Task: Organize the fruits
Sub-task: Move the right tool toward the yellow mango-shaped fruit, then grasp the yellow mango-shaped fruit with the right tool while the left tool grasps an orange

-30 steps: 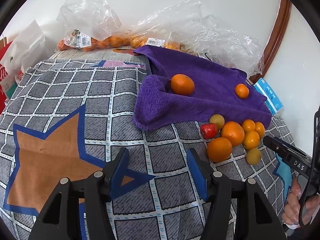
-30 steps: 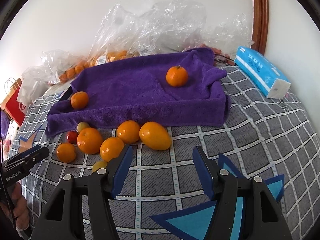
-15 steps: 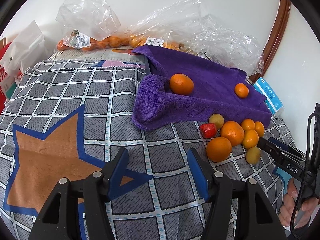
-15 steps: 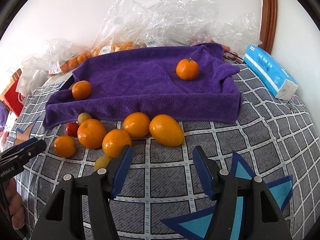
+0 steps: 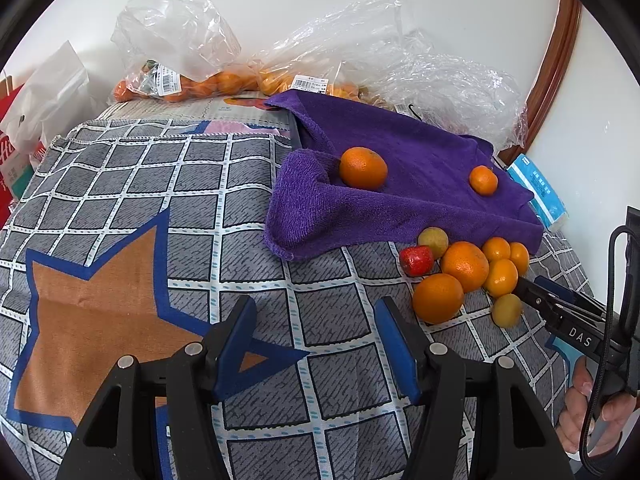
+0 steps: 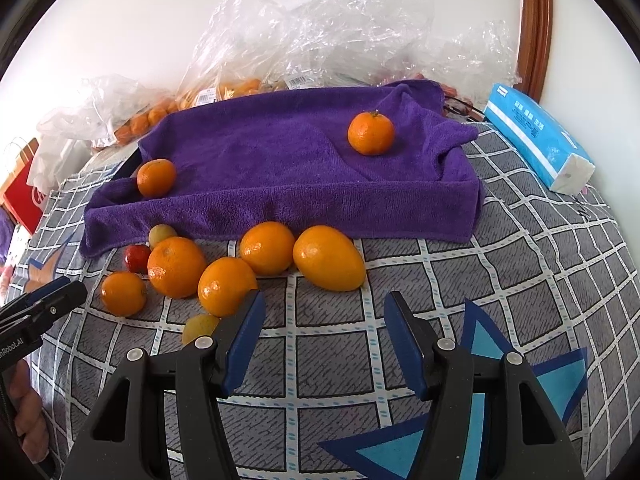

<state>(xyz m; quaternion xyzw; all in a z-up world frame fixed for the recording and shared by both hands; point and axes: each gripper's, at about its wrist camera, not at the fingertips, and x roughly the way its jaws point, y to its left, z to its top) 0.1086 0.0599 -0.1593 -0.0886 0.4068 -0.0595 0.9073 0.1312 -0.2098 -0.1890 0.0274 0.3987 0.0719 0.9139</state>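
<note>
A purple towel (image 6: 280,152) lies over a shallow tray with two oranges on it, one at the left (image 6: 156,177) and one at the right (image 6: 371,133). In front of it lies a cluster of loose fruit: a large oval orange (image 6: 329,258), several round oranges (image 6: 267,247), a red fruit (image 6: 137,258) and two small yellow-green fruits (image 6: 161,234). My right gripper (image 6: 322,334) is open and empty, just in front of the oval orange. My left gripper (image 5: 316,334) is open and empty over the checked cloth, left of the cluster (image 5: 464,266).
Clear plastic bags with more oranges (image 6: 240,88) pile up behind the towel against the wall. A blue tissue pack (image 6: 536,136) lies at the right. A red and white bag (image 5: 16,152) stands at the far left. A wooden frame (image 6: 536,20) rises at the back right.
My right gripper has moved forward towards the fruit cluster, which looks larger and closer. My left gripper has stayed almost still.
</note>
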